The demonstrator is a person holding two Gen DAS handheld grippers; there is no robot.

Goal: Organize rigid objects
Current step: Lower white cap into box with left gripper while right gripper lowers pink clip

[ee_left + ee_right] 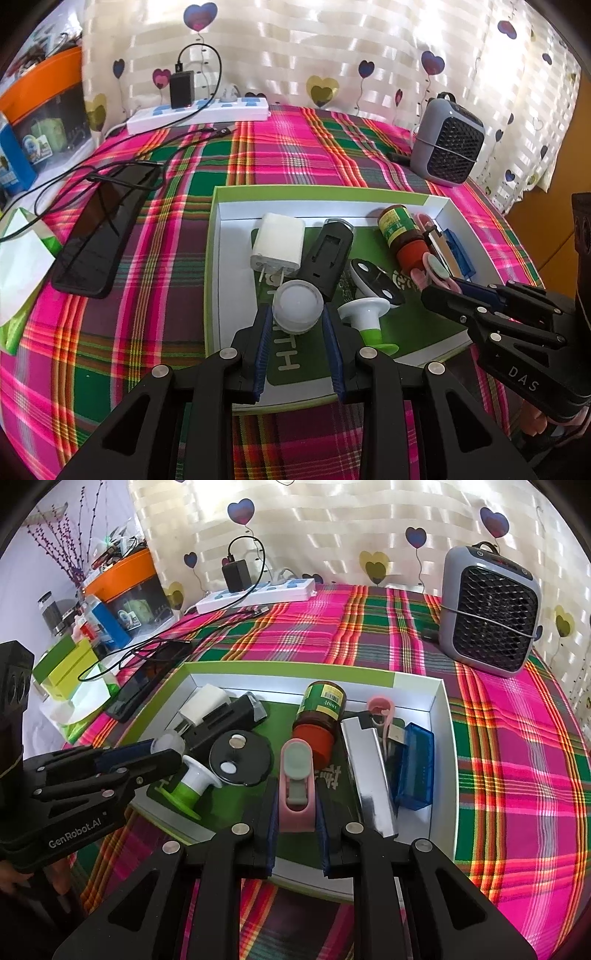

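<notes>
The left gripper (297, 332) squeezes a little white dome (298, 303), and the right gripper (295, 812) squeezes a pink clip (296, 786). Both things sit low over the open box (439, 716). The box already has lots in it: a white plug (277, 243), a brown bottle (320, 716), a silver bar (365, 771) and a blue case (415, 768). I think most of the tidying is done. A black phone (99, 225) lies on the plaid cloth (166, 295) outside.

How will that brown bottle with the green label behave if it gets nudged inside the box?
The brown bottle lies on its side, so its round body would probably roll toward the silver lighter until something stops it. It looks rigid, likely glass, so knocks could chip it. The glossy label may slip between tongs. It seems small and fairly light.
</notes>
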